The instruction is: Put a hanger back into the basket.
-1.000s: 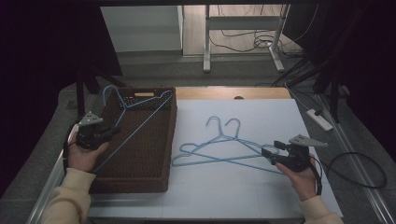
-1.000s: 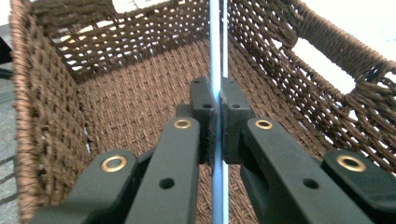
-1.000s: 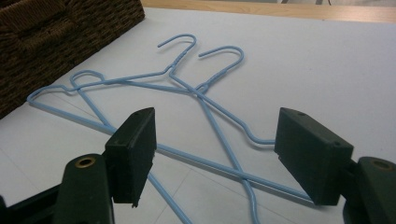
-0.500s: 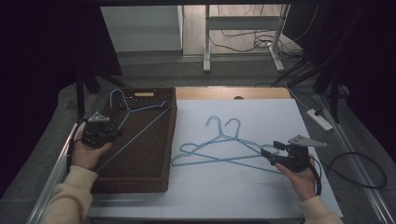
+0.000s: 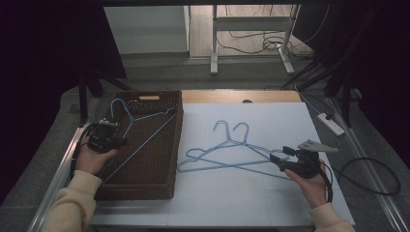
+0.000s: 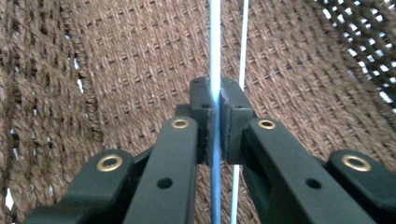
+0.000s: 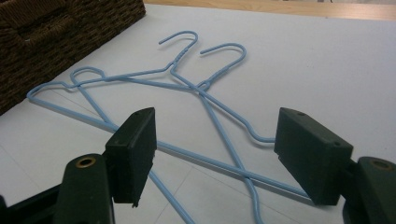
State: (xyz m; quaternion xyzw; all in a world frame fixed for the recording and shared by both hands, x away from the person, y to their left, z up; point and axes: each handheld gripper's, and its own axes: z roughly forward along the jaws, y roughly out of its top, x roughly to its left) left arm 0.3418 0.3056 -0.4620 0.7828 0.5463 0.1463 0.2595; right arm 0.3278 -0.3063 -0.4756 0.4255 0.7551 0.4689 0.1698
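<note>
Blue hanger [image 5: 140,126] being pinched by left gripper [image 6: 215,109] over basket [image 5: 159,179], risking snagging the weave; right gripper [image 7: 215,154] gaping above 2 hangers [image 5: 227,152] on the table.

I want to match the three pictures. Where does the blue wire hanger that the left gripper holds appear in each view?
High view: the held hanger lies in the brown wicker basket, at left, gripped by the left gripper.
Left gripper view: its wire runs vertically at centre, pinched between the closed jaws.
Right gripper view: the held hanger is not in it.
Shared landmark: the wicker basket.
</note>
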